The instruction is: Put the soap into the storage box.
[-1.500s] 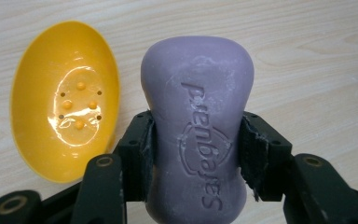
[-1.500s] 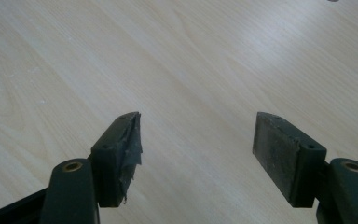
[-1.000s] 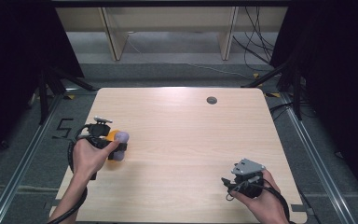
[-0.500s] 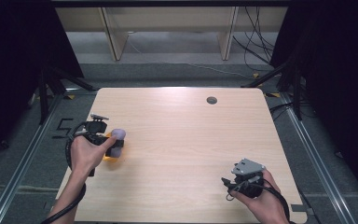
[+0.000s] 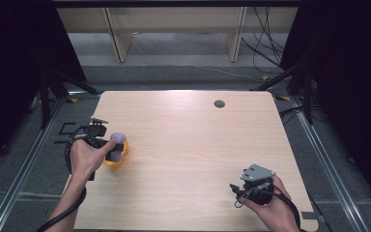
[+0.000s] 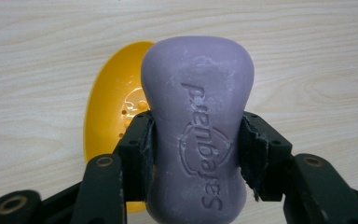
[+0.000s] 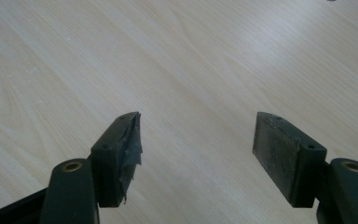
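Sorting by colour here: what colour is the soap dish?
Yellow-orange soap dish, clearest in the left gripper view.

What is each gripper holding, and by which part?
The left gripper clamps the purple soap bar at its narrow waist, above the yellow soap dish. The right gripper is open and holds nothing.

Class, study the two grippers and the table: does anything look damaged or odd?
Yes. On the right gripper, one finger's pad lining is torn and ragged, while the other looks intact. The purple soap held by the left gripper looks scuffed.
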A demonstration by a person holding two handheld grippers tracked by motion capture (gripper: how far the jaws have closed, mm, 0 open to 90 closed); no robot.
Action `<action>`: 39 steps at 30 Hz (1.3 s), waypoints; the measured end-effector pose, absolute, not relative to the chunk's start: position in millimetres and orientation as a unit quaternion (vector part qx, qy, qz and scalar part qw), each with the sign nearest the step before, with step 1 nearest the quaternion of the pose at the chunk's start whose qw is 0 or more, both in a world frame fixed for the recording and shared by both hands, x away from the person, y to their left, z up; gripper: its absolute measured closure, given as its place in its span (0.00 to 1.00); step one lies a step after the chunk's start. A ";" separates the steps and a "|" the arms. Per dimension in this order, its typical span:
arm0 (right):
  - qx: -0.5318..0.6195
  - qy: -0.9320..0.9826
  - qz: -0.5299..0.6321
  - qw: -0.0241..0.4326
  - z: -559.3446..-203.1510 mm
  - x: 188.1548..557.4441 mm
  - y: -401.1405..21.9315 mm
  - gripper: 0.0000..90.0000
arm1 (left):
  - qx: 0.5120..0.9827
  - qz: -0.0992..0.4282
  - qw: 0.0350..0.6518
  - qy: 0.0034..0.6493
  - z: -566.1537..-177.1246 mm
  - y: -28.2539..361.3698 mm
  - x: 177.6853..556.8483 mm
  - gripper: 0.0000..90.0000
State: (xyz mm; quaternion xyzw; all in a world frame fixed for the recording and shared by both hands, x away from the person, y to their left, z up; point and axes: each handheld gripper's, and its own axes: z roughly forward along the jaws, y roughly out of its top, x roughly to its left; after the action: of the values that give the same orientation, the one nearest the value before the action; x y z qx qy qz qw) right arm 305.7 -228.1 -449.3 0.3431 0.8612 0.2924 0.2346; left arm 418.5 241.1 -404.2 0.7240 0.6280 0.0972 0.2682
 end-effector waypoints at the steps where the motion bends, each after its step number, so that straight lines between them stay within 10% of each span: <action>1: 0.343 0.861 0.292 0.235 -449.3 305.7 -228.1 0.37 | 0.727 0.098 0.267 0.625 -404.5 241.9 419.1 0.55; 39: 0.347 0.862 0.288 0.230 -449.9 305.3 -227.3 0.37 | 0.742 0.101 0.216 0.627 -423.8 255.1 440.7 0.55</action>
State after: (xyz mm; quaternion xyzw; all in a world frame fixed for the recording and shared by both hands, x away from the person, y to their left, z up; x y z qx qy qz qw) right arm 305.3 -227.3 -449.9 0.3473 0.8622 0.2883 0.2301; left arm 440.7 255.1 -423.8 0.7418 0.6268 0.1007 0.2161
